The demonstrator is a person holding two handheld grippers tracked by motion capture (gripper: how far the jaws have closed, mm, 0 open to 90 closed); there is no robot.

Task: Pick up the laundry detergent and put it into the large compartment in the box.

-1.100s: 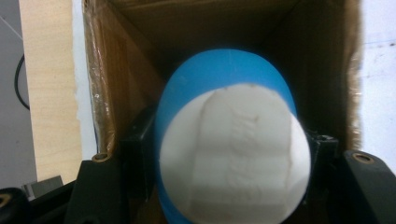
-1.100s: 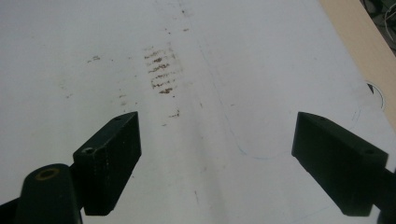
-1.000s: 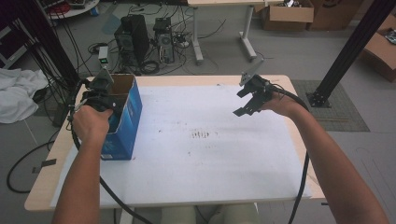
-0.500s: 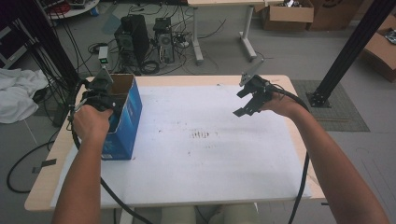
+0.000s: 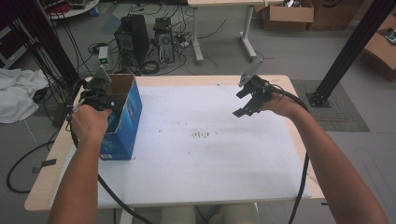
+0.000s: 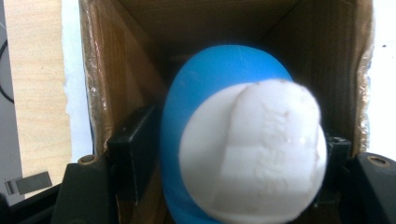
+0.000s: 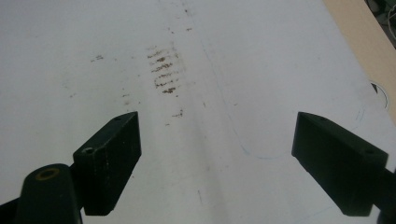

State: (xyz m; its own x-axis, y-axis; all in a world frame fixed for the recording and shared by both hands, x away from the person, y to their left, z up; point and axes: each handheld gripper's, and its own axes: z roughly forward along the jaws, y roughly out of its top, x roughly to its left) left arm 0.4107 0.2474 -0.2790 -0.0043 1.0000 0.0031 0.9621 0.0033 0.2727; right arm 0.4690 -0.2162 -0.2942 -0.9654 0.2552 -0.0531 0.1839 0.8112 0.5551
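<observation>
— Reaching over the box (image 5: 122, 116), left gripper (image 6: 224, 154) pointing down inside?
— Yes, jaws just eased apart, blue-and-white bottle (image 6: 243, 154) between them, grip uncertain.
— Right gripper (image 5: 247, 100)?
— Hovering above table (image 5: 196, 163), forearm outstretched, jaws wide, empty.

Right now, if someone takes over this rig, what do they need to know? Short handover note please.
Left gripper: over the open blue box, jaws just been opening, blue-and-white object between them, inside the box mouth; can't tell if the pads press on it.
Right gripper: open, empty, held above the white table top, off to the right.
Done: object brought into the box.
Left: finish the release, pull the left gripper out of the box.
</observation>
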